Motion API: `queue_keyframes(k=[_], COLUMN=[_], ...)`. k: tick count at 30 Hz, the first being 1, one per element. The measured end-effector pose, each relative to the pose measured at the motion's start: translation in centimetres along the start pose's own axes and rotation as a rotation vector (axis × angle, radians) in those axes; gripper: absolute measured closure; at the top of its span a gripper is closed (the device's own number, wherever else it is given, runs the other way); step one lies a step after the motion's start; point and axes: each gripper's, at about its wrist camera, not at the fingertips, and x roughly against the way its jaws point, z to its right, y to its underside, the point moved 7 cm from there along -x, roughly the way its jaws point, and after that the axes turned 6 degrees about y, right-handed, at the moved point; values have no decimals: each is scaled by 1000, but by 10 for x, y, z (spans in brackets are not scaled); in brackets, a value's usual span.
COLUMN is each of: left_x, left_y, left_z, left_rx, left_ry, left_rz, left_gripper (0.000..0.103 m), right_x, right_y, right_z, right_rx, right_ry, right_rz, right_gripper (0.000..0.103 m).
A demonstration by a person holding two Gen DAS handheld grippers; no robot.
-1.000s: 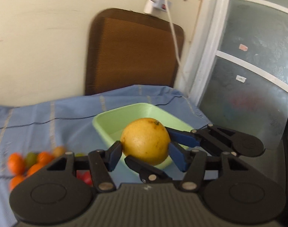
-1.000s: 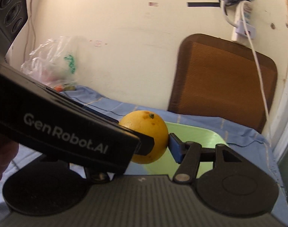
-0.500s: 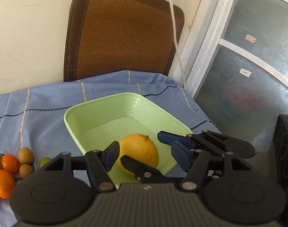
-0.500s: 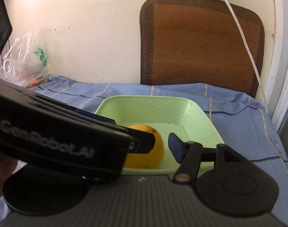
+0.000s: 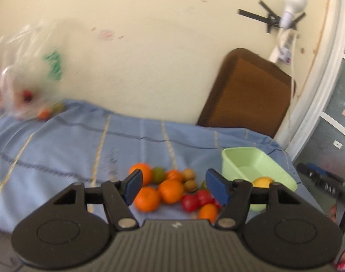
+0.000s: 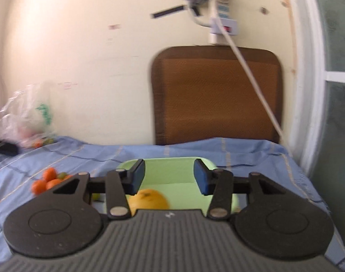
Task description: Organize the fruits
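A large yellow-orange fruit (image 5: 263,181) lies in the light green tub (image 5: 256,158) on the blue cloth; it also shows in the right wrist view (image 6: 148,200) inside the tub (image 6: 170,172). A pile of small fruits lies left of the tub: oranges (image 5: 170,190), red ones (image 5: 190,202), brownish ones (image 5: 188,174) and a green one (image 5: 158,174). My left gripper (image 5: 172,187) is open and empty, above the pile. My right gripper (image 6: 169,175) is open and empty, above the tub. The pile shows at the left of the right wrist view (image 6: 46,180).
A clear plastic bag with fruit (image 5: 25,83) sits at the back left against the wall. A brown woven mat (image 6: 217,95) leans on the wall behind the tub. A white cable (image 6: 251,74) hangs from a wall socket. A glass door frame (image 5: 317,104) stands at the right.
Both grippers have let go of the large yellow-orange fruit, which now lies in the tub. The left gripper has swung left over the fruit pile; the right has drawn back.
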Motion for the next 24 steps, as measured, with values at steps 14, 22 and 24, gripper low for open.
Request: queue_keyframes(k=[14, 22, 24], left_x=[-1, -23, -31], left_y=[26, 26, 27], left_z=[-31, -32, -31], left_rx=[39, -34, -70], left_ry=[-78, -108, -116], left_rz=[-48, -99, -118], left_gripper=[40, 40, 40], right_x=[-62, -19, 5], right_y=[40, 30, 22], right_z=[47, 36, 17], right_rx=[-182, -107, -89], right_ry=[19, 148, 94], right_rz=[-385, -224, -130], right_gripper=[65, 58, 58])
